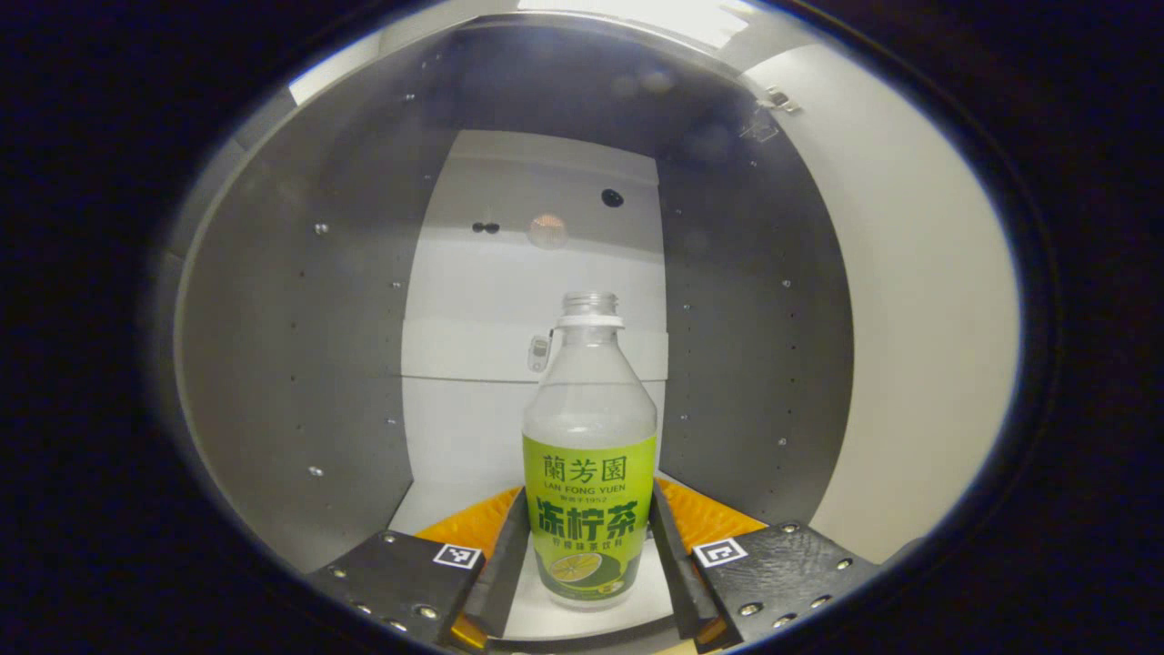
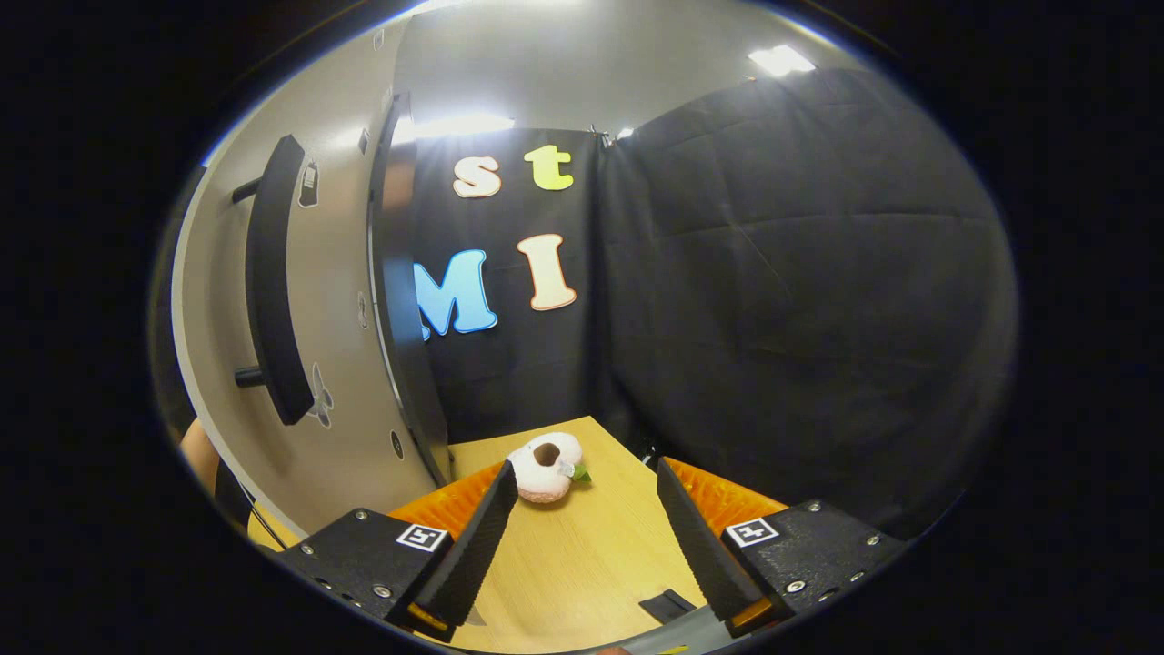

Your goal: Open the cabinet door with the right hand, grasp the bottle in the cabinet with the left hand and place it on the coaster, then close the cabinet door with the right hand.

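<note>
Closest to my left gripper (image 1: 589,555), the bottle (image 1: 589,455) stands upright between the two fingers, which sit right beside its labelled lower body on either side; whether they actually press on it I cannot tell. The bottle is clear with a pale neck ring, no cap that I can make out, and a green label around its lower half. It rests on the white floor of the cabinet (image 1: 300,364), grey side walls rising left and right of it and a white back panel (image 1: 536,273) behind it, well apart. To the right of the bottle, past the grey wall, the pale inner face of the open cabinet door (image 1: 909,318) swings outward. On my right gripper (image 2: 582,532), the fingers stand wide apart with nothing between them, hovering over a light wooden table (image 2: 582,564). Beyond those fingertips, a small white doughnut-shaped coaster (image 2: 546,466) lies on the table. Left of the coaster I see the door's outer face with a long dark handle (image 2: 273,282).
</note>
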Demonstrator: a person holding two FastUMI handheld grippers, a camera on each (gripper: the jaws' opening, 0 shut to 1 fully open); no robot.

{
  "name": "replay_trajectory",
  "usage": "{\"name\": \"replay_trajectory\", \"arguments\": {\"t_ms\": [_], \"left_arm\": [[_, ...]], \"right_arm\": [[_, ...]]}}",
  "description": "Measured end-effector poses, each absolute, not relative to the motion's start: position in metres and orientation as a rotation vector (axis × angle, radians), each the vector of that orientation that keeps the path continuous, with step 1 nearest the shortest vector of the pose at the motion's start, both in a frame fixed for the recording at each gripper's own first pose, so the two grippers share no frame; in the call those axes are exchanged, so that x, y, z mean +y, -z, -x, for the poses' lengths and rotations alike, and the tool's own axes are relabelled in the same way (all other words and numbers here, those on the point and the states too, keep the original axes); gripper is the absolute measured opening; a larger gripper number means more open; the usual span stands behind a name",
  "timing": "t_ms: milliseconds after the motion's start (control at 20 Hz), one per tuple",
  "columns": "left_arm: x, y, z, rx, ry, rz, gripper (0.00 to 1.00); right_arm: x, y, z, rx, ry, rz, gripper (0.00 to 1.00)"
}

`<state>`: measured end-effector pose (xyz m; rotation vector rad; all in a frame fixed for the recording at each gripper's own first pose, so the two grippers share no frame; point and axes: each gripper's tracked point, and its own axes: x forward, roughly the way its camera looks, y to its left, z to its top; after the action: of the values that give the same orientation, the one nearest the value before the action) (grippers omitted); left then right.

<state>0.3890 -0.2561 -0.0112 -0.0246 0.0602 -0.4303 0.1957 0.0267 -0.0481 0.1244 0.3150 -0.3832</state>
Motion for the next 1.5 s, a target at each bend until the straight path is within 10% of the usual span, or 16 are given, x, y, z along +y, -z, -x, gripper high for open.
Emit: {"name": "replay_trajectory", "arguments": {"t_ms": [1500], "left_arm": [[-0.107,0.058,-0.131,0.052,0.178,0.018,0.69]], "right_arm": [[0.049,0.045,-0.148,0.305,0.037,-0.061,0.95]]}}
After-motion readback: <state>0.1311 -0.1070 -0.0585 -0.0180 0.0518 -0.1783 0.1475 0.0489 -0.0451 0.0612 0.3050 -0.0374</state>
